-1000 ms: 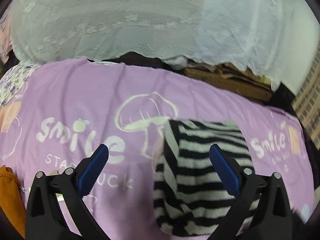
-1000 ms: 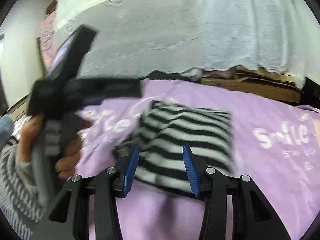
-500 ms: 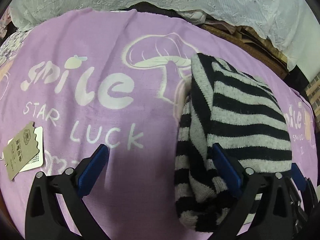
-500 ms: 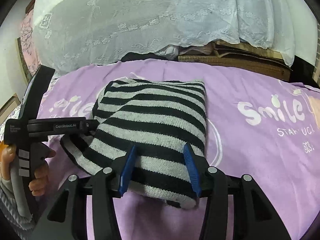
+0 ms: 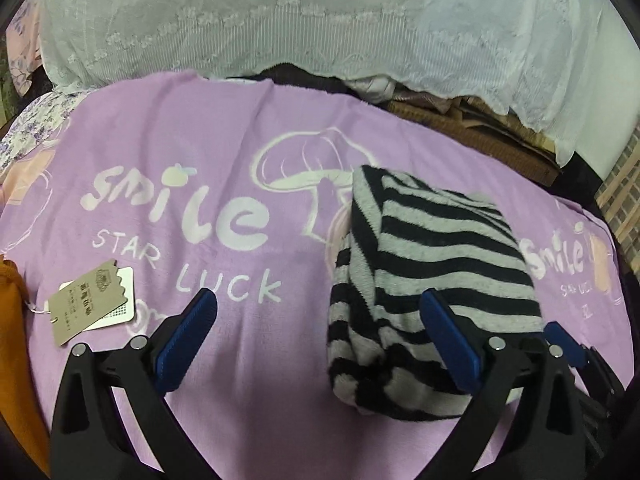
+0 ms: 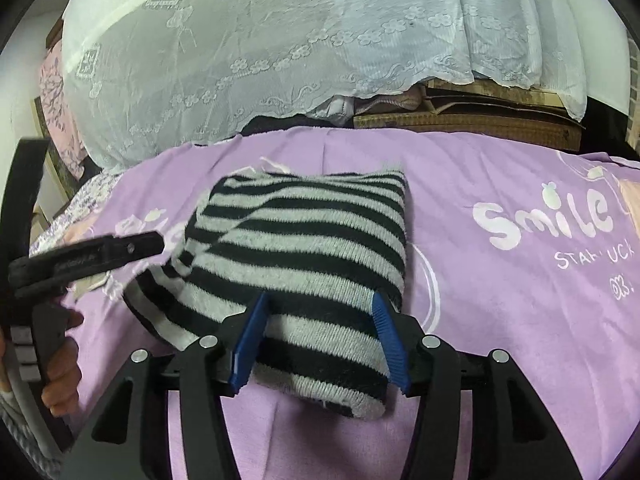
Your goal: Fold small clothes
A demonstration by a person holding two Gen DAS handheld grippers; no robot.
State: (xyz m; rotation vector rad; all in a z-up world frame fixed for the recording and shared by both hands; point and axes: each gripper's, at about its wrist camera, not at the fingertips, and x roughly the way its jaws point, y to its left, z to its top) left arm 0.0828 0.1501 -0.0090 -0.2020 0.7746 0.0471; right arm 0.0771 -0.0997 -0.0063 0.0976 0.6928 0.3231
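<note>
A folded black-and-grey striped garment (image 5: pixel 436 264) (image 6: pixel 304 248) lies on the purple "Smile" blanket (image 5: pixel 160 160) (image 6: pixel 500 320). My right gripper (image 6: pixel 320 298) straddles its near end, and the blue pads still touch both sides while the jaws are opening. My left gripper (image 5: pixel 318 300) stands wide open. Its right finger hangs over the garment's left part, its left finger over bare blanket, and nothing is pinched. In the right wrist view the left gripper (image 6: pixel 100 256) shows at the left edge, held by a hand (image 6: pixel 60 360).
Paper tags (image 5: pixel 92 304) lie on the blanket at the left, beside an orange cloth (image 5: pixel 16 360). A white lace cover (image 5: pixel 320 20) drapes over the back, with brown cardboard and matting (image 5: pixel 480 128) under it. A floral fabric (image 5: pixel 36 120) lies far left.
The striped garment came down onto the blanket and now lies still. The right jaws have widened a little. The left gripper dipped towards the blanket, then drew back.
</note>
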